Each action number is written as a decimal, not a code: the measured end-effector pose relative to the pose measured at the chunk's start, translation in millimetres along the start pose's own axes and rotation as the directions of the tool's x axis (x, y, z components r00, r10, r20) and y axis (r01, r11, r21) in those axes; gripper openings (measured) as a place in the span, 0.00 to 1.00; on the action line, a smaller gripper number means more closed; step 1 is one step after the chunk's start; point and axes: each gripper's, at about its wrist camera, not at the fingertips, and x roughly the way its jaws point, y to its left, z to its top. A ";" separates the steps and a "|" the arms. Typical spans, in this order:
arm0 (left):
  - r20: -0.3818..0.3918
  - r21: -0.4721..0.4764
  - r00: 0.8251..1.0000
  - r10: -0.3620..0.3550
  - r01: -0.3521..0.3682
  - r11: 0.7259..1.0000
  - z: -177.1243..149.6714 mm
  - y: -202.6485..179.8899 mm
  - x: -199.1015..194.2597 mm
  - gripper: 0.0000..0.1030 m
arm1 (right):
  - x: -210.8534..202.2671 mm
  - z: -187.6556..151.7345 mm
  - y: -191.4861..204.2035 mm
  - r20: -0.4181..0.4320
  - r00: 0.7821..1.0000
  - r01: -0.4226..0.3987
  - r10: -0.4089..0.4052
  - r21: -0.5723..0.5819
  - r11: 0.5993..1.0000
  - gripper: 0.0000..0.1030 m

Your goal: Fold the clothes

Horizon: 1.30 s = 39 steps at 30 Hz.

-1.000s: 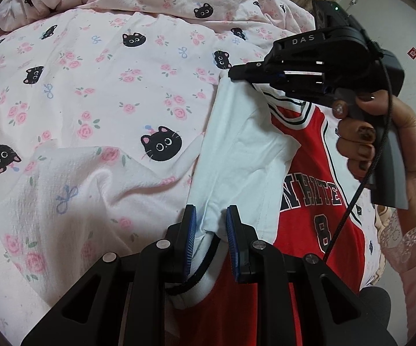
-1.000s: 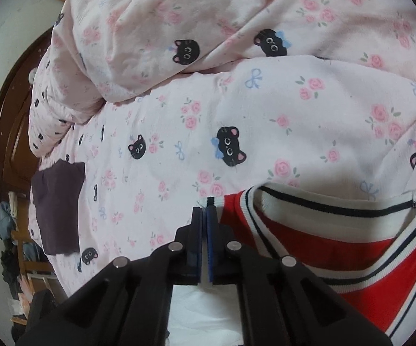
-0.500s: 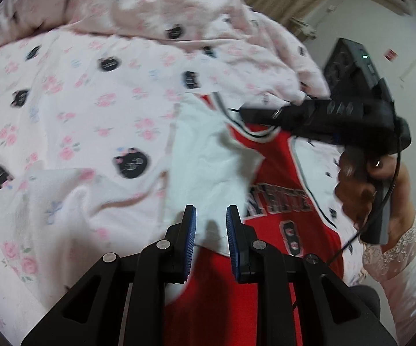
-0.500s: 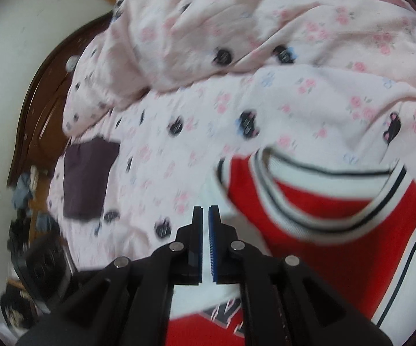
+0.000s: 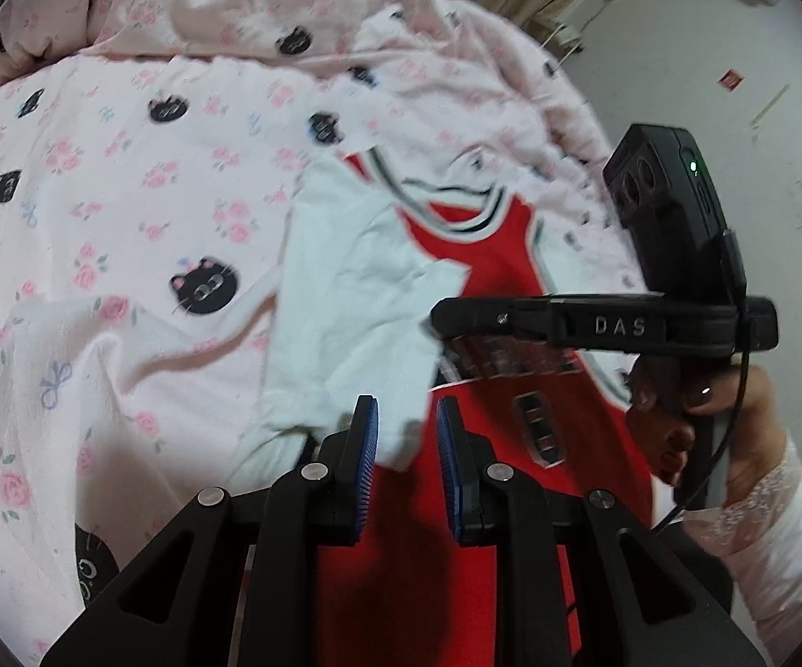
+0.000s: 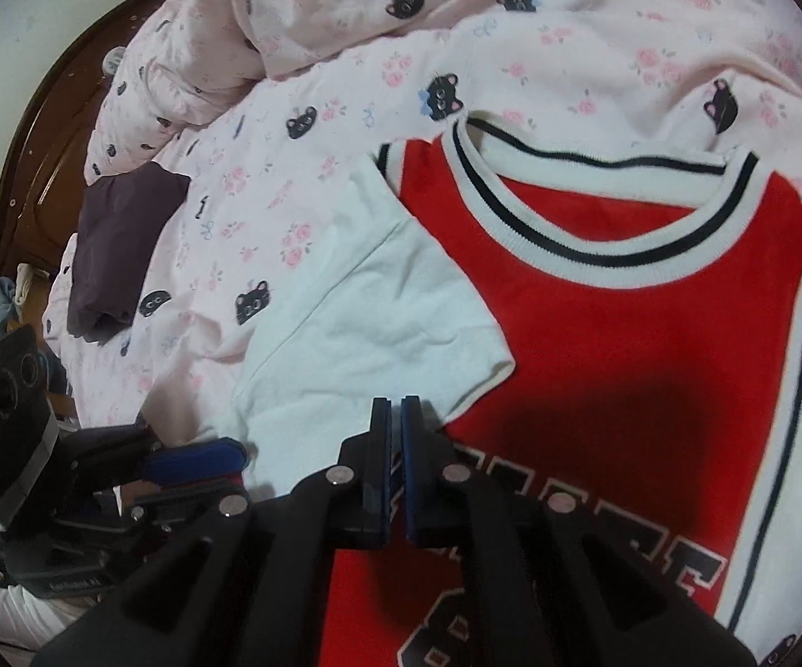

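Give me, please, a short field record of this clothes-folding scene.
Surface: pink cat-print bedding
Garment: red jersey, lying front up
Sleeve: white sleeve, its hem overlapping the red front
Left gripper: jaws apart, at the sleeve's lower edge
Right gripper: shut, at the sleeve's hem; grip on cloth unclear
Aside: dark folded garment on the bedding

left gripper (image 5: 405, 447): black angular frame, blue ribbed pads on the jaws, silver round screws along its links
right gripper (image 5: 437, 325): black body, raised letters "DAS" on its side
camera block (image 5: 665, 205): black box above the right gripper, round lenses, small green light
cable (image 5: 734, 389): thin, black, running down past the handle
right hand (image 5: 696, 422): dark nail polish
sleeve (image 5: 773, 528): pale pink, lace cuff
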 end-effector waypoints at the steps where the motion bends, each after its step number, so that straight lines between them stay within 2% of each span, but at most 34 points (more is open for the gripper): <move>1: -0.002 0.007 1.000 -0.001 0.001 1.000 0.3 -1.8 0.4 0.18 | -4.9 -0.9 2.0 0.008 1.000 -0.006 0.006 -0.008 1.000 0.07; 4: -0.068 0.026 0.998 0.019 -0.017 1.000 -2.6 -4.2 15.1 0.18 | -14.5 -1.1 11.3 0.026 0.998 -0.049 0.050 -0.036 0.998 0.09; 5: -0.085 0.036 0.996 0.030 -0.027 0.999 -4.6 -5.3 18.7 0.18 | -15.3 -0.3 15.3 0.030 0.998 -0.057 0.058 -0.048 0.997 0.17; 6: -0.102 0.047 0.994 0.041 -0.037 0.998 -6.7 -6.5 22.4 0.18 | -13.4 0.7 19.3 0.030 0.998 -0.058 0.060 -0.056 0.997 0.30; 7: -0.119 0.059 0.992 0.053 -0.046 0.997 -8.8 -7.6 25.9 0.18 | -9.2 1.7 24.1 0.025 0.998 -0.059 0.060 -0.064 0.996 0.33; 9: -0.137 0.083 0.989 0.055 -0.044 0.996 -10.4 -10.1 25.4 0.19 | 0.8 2.0 29.9 0.003 0.999 -0.037 0.037 -0.082 0.996 0.34; 13: -0.167 0.084 0.985 0.038 -0.024 0.996 -13.4 -8.0 23.4 0.20 | 22.4 -10.1 27.8 -0.094 0.994 0.038 -0.049 -0.112 0.993 0.32; 17: -0.170 0.091 0.985 0.034 -0.018 0.996 -12.0 -8.4 21.3 0.20 | 7.1 -23.8 25.9 -0.075 0.997 0.025 -0.036 -0.138 0.990 0.33; 20: -0.141 0.087 0.990 0.010 0.002 0.996 -11.0 -9.6 14.5 0.20 | -23.4 -32.0 19.1 -0.002 0.999 -0.036 0.036 -0.118 0.992 0.33; 22: -0.106 0.091 0.994 -0.005 0.014 0.996 -10.3 -12.8 8.1 0.21 | -52.0 -35.7 6.2 0.097 0.995 -0.021 0.029 -0.082 0.996 0.36; 24: -0.070 0.117 0.998 0.002 0.006 0.993 -9.9 -18.3 2.5 0.30 | -83.7 -43.0 -12.0 0.204 0.979 -0.018 0.023 -0.025 1.000 0.37; 27: -0.008 0.176 1.000 0.017 -0.015 0.984 -12.3 -32.0 -1.6 0.31 | -123.7 -56.7 -48.4 0.326 0.945 -0.029 0.001 0.083 0.996 0.44; 29: 0.014 0.214 0.999 0.035 -0.037 0.976 -14.7 -43.1 1.5 0.31 | -145.2 -62.9 -76.0 0.388 0.921 -0.033 -0.033 0.162 0.986 0.44; 32: 0.056 0.294 0.996 0.069 -0.082 0.952 -19.0 -66.2 6.3 0.31 | -163.0 -72.9 -107.8 0.442 0.895 -0.049 -0.063 0.237 0.970 0.45; 34: 0.094 0.364 0.990 0.104 -0.132 0.922 -21.8 -86.4 9.9 0.32 | -170.9 -78.9 -123.5 0.465 0.883 -0.064 -0.066 0.259 0.964 0.52; 35: 0.118 0.409 0.985 0.122 -0.160 0.898 -23.9 -101.2 13.4 0.35 | -174.7 -81.8 -131.6 0.474 0.878 -0.072 -0.067 0.269 0.960 0.56; 36: 0.133 0.436 0.983 0.129 -0.175 0.883 -25.3 -111.2 15.8 0.39 | -178.7 -84.5 -139.6 0.482 0.874 -0.081 -0.066 0.278 0.957 0.59; 39: 0.157 0.511 0.977 0.142 -0.203 0.835 -27.0 -142.0 30.2 0.39 | -188.0 -89.0 -159.7 0.481 0.875 -0.110 -0.054 0.306 0.946 0.60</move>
